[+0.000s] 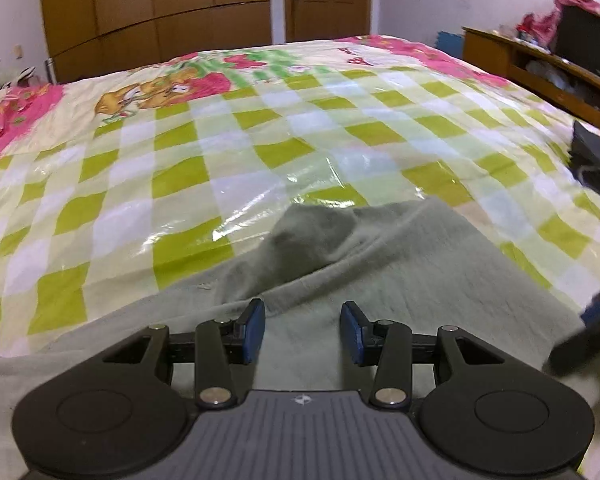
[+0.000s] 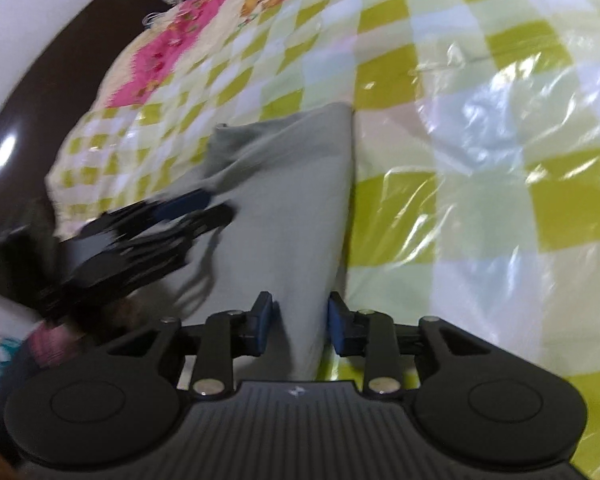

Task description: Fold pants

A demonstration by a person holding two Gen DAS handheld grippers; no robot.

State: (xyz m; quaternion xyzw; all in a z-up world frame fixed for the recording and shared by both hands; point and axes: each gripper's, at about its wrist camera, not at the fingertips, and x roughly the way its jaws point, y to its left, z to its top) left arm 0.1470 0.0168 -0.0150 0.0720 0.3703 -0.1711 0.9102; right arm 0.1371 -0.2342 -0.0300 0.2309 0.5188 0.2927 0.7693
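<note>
Grey-green pants (image 1: 340, 264) lie on a bed with a green-checked cover under clear plastic (image 1: 220, 152). My left gripper (image 1: 303, 330) is open, its blue pads just above the cloth, nothing between them. In the right wrist view the pants (image 2: 284, 208) run away from me as a folded strip. My right gripper (image 2: 299, 326) is open with the strip's near edge lying between its pads. The left gripper shows blurred at the left of that view (image 2: 148, 232). The right gripper shows at the right edge of the left wrist view (image 1: 584, 332).
A wooden wardrobe (image 1: 156, 12) and door (image 1: 328, 0) stand behind the bed. A wooden shelf unit (image 1: 540, 64) with clutter stands at the right. A dark object (image 1: 596, 160) lies on the bed's right edge. A dark headboard (image 2: 28, 120) borders the bed.
</note>
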